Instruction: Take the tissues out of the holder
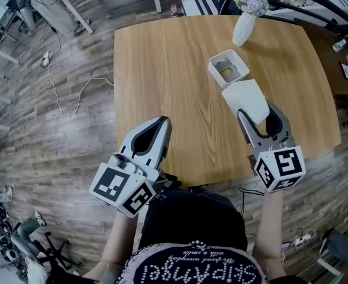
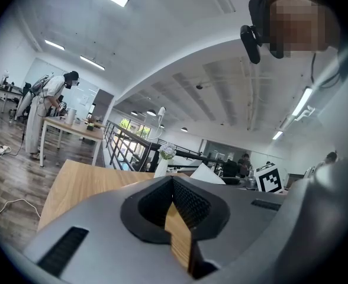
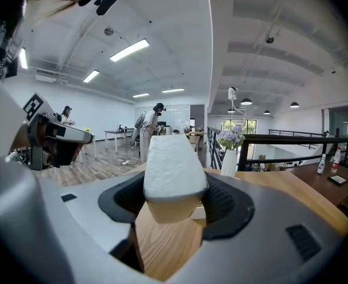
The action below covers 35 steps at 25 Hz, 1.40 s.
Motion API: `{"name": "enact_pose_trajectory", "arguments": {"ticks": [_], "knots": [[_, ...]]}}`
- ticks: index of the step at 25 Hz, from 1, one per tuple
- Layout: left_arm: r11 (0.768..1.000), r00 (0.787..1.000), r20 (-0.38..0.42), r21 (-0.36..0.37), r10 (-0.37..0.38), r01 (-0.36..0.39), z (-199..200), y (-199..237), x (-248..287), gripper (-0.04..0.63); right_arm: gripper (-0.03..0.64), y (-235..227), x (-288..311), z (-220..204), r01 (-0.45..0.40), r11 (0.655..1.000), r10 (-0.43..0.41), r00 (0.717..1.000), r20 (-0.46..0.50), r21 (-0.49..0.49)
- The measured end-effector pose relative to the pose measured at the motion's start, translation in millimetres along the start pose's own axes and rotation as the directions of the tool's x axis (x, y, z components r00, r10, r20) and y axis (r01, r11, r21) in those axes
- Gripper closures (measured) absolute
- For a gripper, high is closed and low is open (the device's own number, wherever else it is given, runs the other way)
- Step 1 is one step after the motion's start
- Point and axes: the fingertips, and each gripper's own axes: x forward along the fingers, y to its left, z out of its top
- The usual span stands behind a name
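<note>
A white block of tissues (image 1: 245,98) is out of the square white holder (image 1: 228,68), which stands with its grey inside showing on the wooden table (image 1: 162,70). My right gripper (image 1: 255,111) is shut on the near end of the tissues, just in front of the holder. In the right gripper view the tissues (image 3: 171,164) stick up between the jaws of the right gripper (image 3: 174,191), above the tabletop. My left gripper (image 1: 161,123) hangs at the table's near edge, shut and empty. In the left gripper view the left gripper (image 2: 173,183) has its tips together.
A white vase with lilac flowers (image 1: 245,18) stands behind the holder near the far edge. A cable (image 1: 73,93) trails over the wooden floor to the left. Another table with small items (image 1: 347,64) is at the right. People stand at desks far off (image 2: 51,108).
</note>
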Motion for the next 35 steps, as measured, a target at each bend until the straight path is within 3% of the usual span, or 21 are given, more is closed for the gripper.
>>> {"name": "enact_pose_trajectory", "arguments": {"ticks": [35], "knots": [[1.000, 1.000, -0.010, -0.016, -0.007, 0.007, -6, -6, -3, 0.591, 0.337, 53, -36, -23, -0.064, 0.998, 0.064, 0.998, -0.003, 0.021]]}}
